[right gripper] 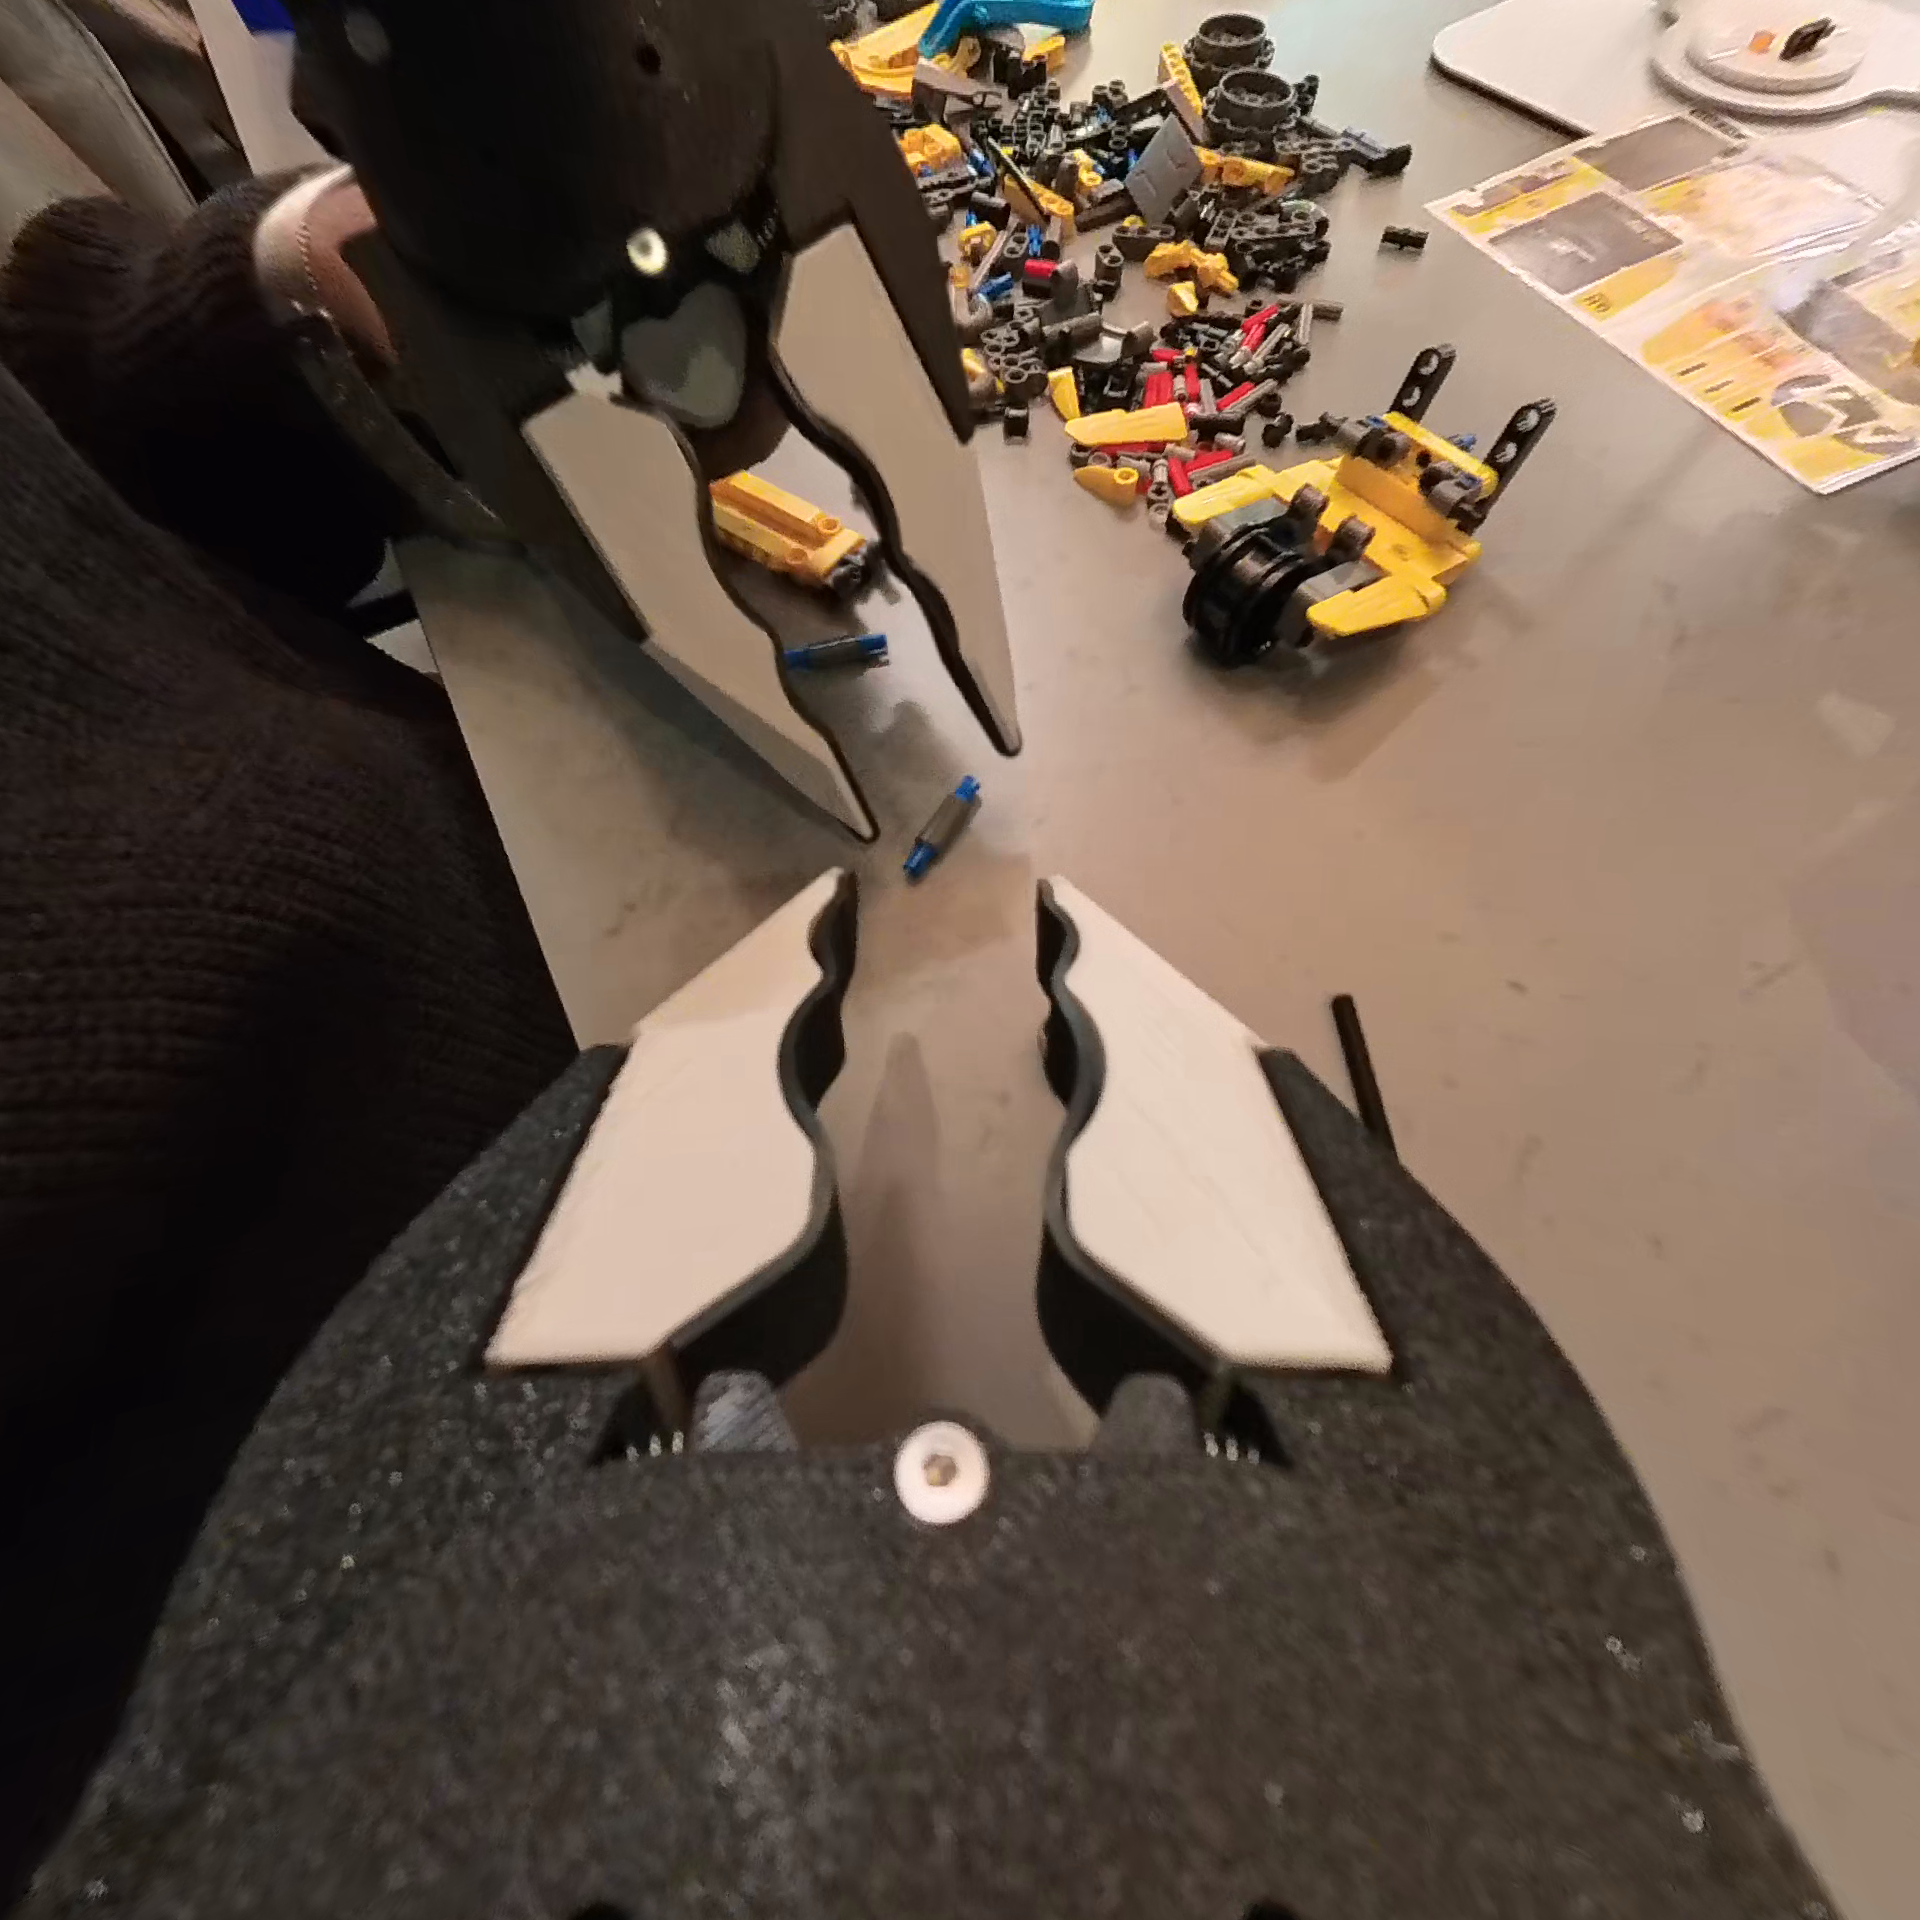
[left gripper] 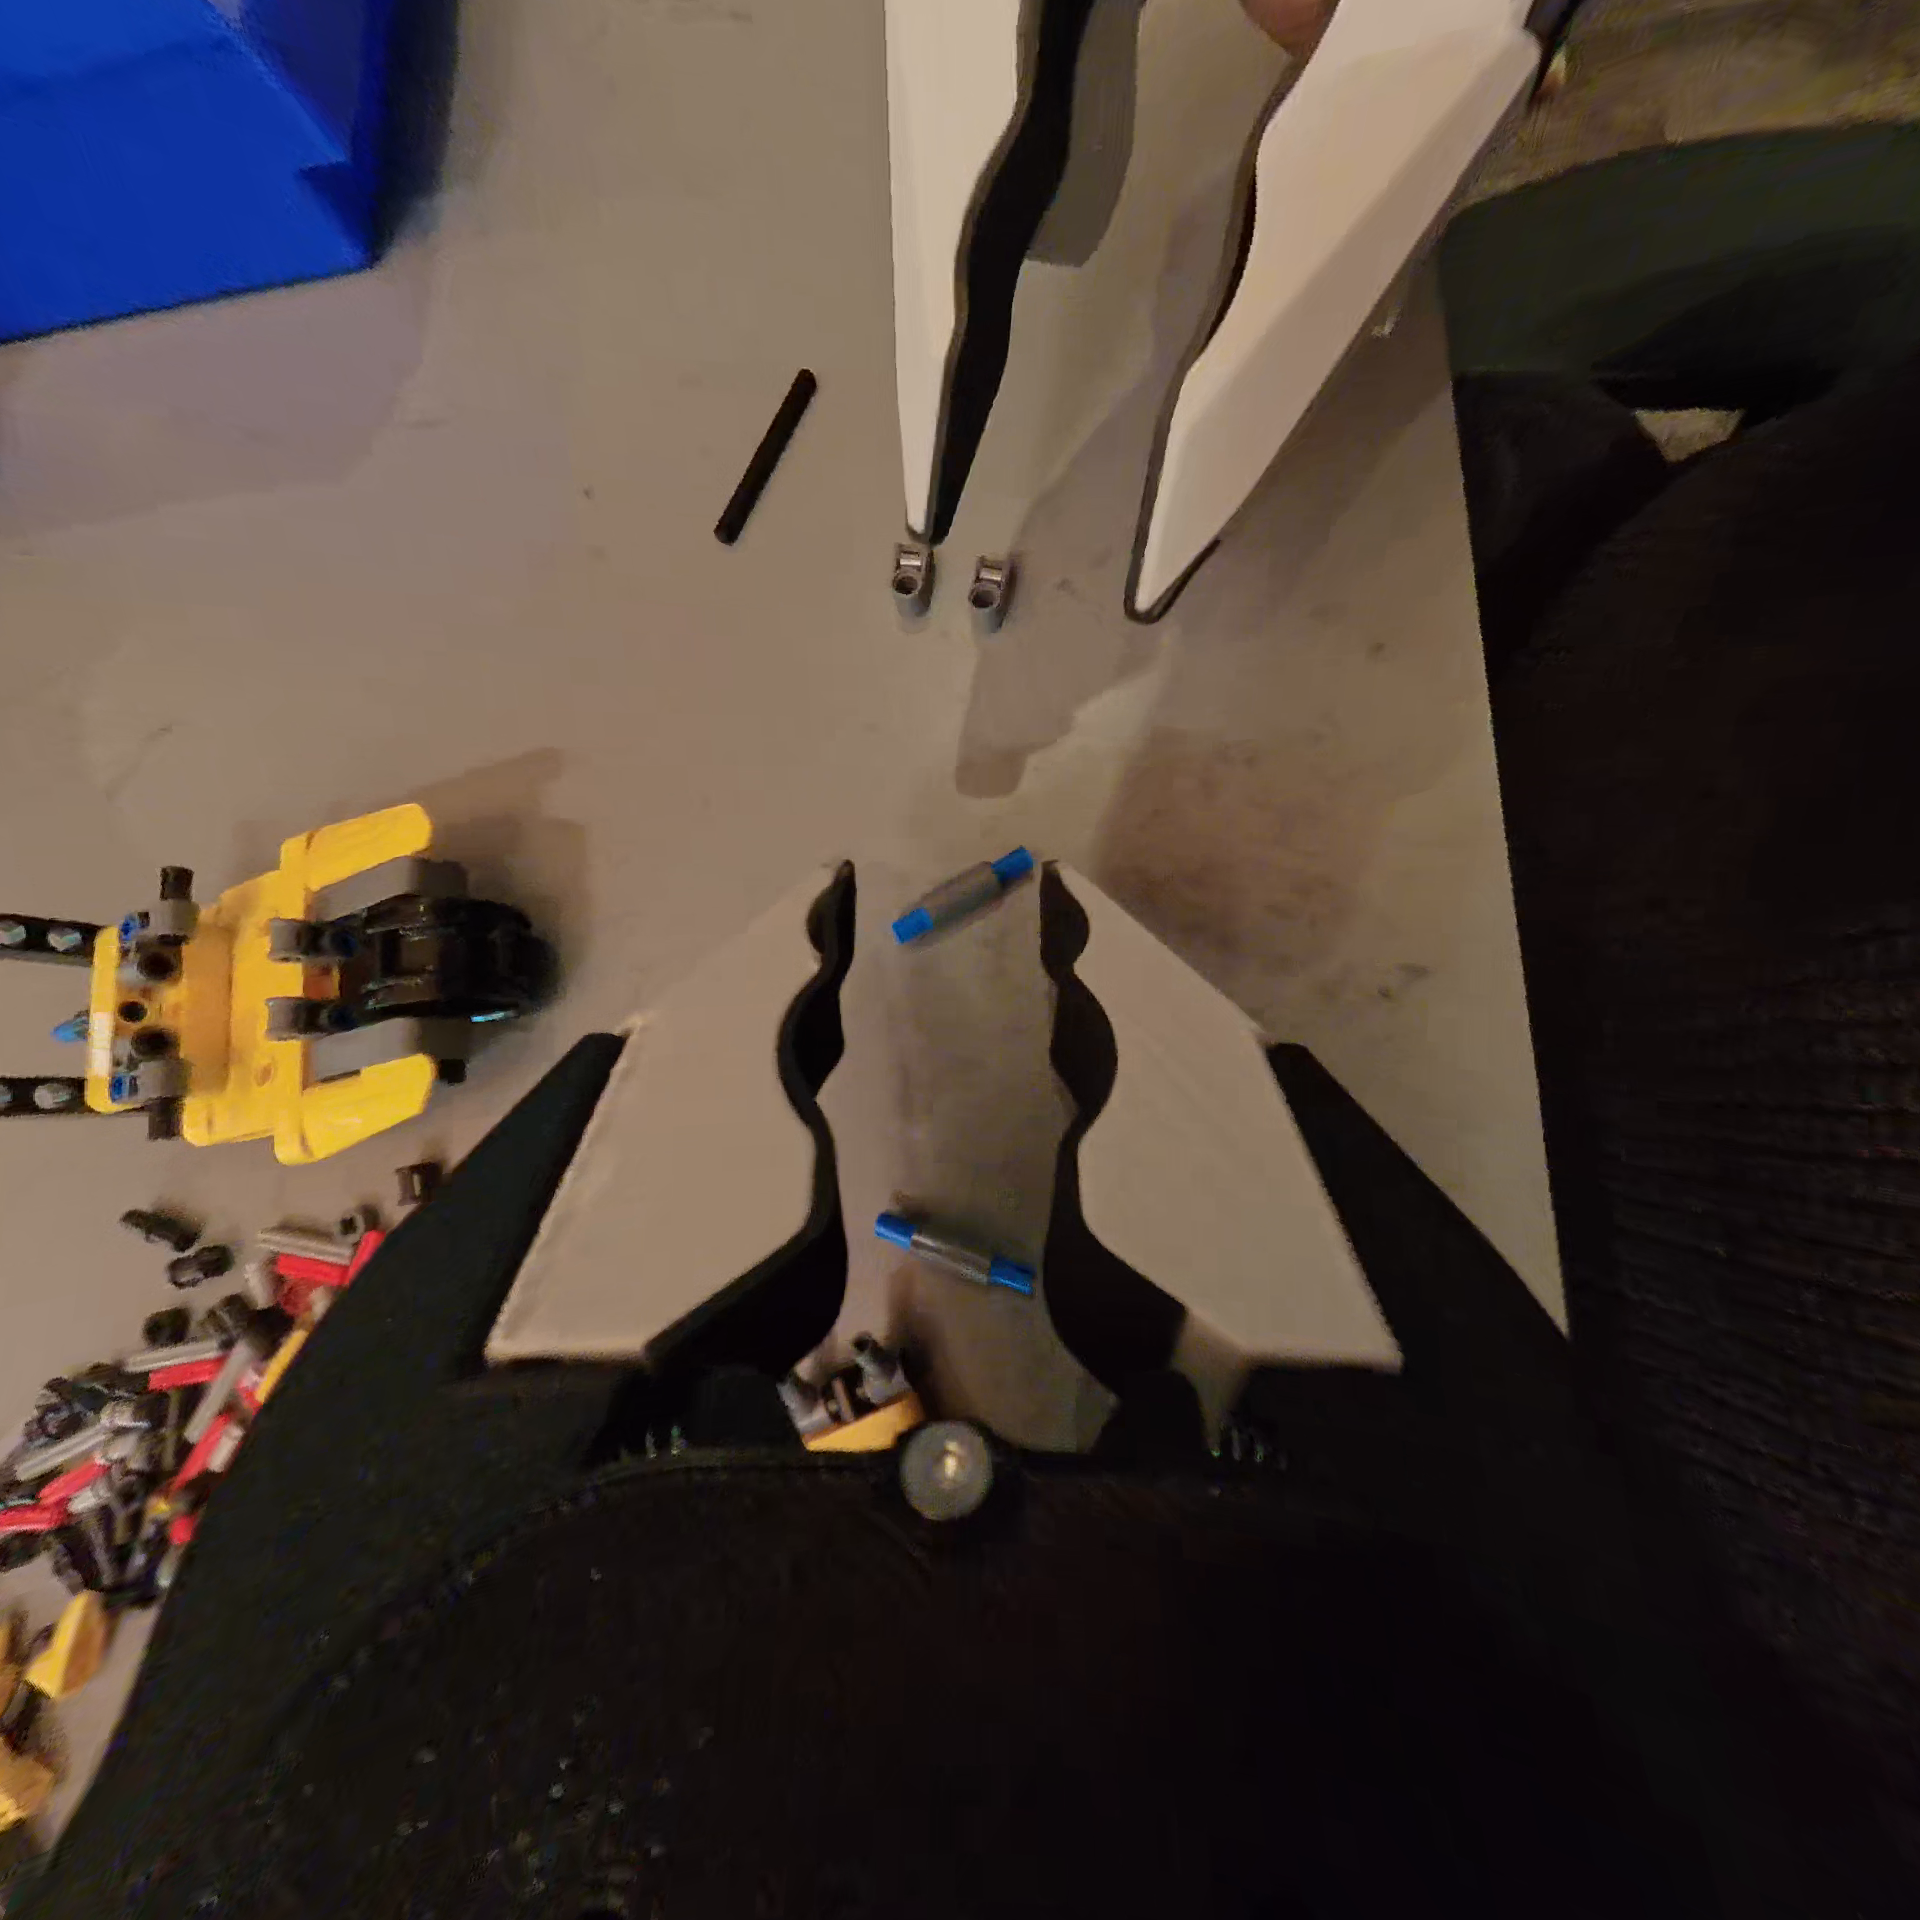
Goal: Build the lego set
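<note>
Left gripper (left gripper: 948, 868) fingers spread, empty; grey-blue pin (left gripper: 962, 895) at 12 o'clock between tips, second pin (left gripper: 954, 1251) inside gap on table (left gripper: 623, 675). Right gripper (right gripper: 948, 883) spread, empty; its far tip in left view touches grey connector (left gripper: 912, 580). Yellow model (left gripper: 281, 987) at 9 o'clock, set aside.

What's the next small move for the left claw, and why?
Probably ease the left claw forward and down over the grey pin with blue ends. The claw is open and empty, and that pin lies loose on the table right at its tips, slightly off-centre. The right claw is open too, over two small grey connectors.
</note>
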`<state>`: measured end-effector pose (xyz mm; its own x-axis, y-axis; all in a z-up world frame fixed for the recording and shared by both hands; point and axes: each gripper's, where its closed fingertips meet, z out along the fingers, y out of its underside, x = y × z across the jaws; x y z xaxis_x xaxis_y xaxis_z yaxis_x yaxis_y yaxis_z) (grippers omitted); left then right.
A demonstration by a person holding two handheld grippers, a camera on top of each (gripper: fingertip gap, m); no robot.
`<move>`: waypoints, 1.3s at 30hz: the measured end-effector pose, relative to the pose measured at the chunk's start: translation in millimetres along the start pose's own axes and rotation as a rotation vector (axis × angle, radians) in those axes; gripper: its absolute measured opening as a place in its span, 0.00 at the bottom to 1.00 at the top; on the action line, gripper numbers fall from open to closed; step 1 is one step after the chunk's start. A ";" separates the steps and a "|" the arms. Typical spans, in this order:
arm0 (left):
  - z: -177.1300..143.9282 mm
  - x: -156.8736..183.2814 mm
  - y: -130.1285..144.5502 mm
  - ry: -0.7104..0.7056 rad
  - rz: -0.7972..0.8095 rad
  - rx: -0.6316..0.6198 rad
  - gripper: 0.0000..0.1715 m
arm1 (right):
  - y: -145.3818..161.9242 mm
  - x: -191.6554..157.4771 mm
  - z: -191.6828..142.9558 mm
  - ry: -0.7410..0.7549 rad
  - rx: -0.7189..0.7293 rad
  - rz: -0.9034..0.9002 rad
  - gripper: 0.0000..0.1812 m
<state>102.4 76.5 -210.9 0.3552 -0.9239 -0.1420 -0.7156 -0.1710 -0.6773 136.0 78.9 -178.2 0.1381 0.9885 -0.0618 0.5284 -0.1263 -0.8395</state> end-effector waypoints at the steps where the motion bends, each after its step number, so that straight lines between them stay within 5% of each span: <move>1: 1.4 -0.1 1.0 0.004 0.017 -0.018 0.19 | -1.2 0.0 -0.5 -0.004 0.006 0.004 0.19; 7: 7.2 11.7 10.7 0.094 0.056 -0.126 0.02 | -3.7 0.1 -4.1 0.003 0.022 0.013 0.19; 13: -5.4 4.2 -10.5 0.056 -0.007 0.033 0.02 | -5.1 2.3 -5.8 0.019 0.039 0.061 0.19; 18: -32.4 -4.9 -46.9 -0.090 0.051 0.276 0.02 | -28.3 -7.8 -2.4 -0.128 0.168 0.320 0.19; 23: -35.1 -1.9 -51.5 -0.183 0.150 0.293 0.02 | -45.4 -10.0 -6.4 -0.273 0.271 0.510 0.16; 34: -36.5 7.7 -57.3 -0.207 0.214 0.338 0.02 | -39.2 -16.7 -0.1 -0.321 0.162 0.538 0.04; 39: -40.8 -0.8 -58.9 -0.194 0.101 0.394 0.13 | -30.7 10.9 -7.7 -0.166 0.077 0.467 0.04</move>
<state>119.7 73.4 -141.4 0.4282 -0.8416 -0.3293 -0.4825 0.0951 -0.8707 127.7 92.9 -148.9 0.2063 0.8287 -0.5203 0.3775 -0.5580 -0.7390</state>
